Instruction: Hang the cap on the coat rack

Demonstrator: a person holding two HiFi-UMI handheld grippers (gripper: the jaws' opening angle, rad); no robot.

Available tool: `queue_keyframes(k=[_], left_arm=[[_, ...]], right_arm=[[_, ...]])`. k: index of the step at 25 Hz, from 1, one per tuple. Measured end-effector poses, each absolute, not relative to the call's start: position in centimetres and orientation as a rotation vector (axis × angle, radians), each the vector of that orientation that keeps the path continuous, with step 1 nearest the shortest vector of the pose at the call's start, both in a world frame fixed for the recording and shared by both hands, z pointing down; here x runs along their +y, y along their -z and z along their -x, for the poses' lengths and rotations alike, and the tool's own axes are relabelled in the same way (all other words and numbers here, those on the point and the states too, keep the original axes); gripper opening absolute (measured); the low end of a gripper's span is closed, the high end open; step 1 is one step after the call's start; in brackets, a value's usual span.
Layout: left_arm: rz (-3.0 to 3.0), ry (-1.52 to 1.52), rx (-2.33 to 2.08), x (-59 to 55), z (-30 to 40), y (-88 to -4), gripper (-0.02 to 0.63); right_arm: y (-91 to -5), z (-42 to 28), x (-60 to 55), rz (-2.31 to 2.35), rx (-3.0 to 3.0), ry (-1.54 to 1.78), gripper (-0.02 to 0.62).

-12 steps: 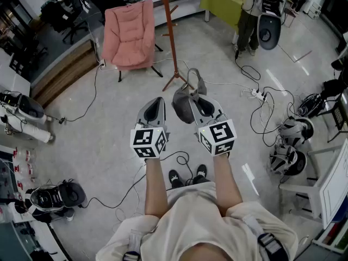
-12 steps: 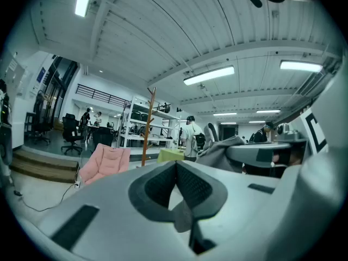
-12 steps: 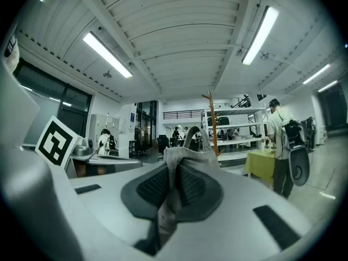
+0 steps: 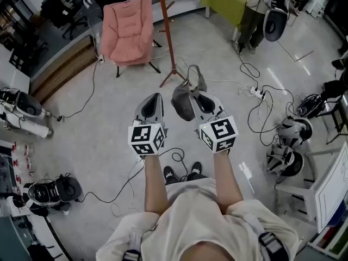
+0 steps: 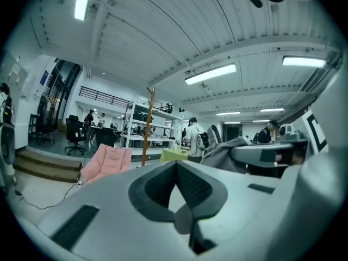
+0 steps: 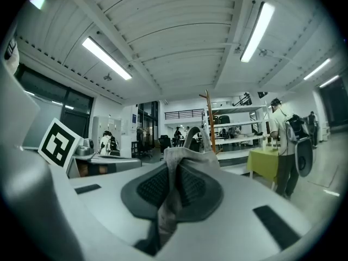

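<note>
Head view: right gripper [image 4: 197,99] carries grey cap [image 4: 184,100]; left gripper [image 4: 151,99] at its 9 o'clock; coat rack [image 4: 166,31] at 12.
Left gripper view: jaws together, empty; pink chair [image 5: 106,162] visible.
Right gripper view: jaws clamped on cap fabric.

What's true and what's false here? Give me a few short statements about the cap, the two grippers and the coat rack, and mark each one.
1. The right gripper is clamped on the cap. True.
2. The cap hangs on the coat rack. False: it is in the right gripper, and the rack stands ahead, apart from it.
3. The left gripper has its jaws together with nothing between them. True.
4. The chair beside the coat rack is blue. False: it is pink.
</note>
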State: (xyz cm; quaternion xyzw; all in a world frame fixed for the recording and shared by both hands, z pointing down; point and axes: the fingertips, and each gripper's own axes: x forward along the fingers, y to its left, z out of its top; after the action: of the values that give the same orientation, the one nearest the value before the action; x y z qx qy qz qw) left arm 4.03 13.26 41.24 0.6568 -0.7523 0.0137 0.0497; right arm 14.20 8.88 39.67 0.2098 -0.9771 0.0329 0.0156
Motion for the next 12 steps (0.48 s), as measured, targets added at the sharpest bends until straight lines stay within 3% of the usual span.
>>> queue_keyframes(k=[12], left_arm=[[-1.958, -0.072, -2.312, 12.1, -3.6, -42.4, 0.008]], right_arm=[[-41.6, -14.9, 5.5, -0.637, -2.999, -0.106, 0.012]])
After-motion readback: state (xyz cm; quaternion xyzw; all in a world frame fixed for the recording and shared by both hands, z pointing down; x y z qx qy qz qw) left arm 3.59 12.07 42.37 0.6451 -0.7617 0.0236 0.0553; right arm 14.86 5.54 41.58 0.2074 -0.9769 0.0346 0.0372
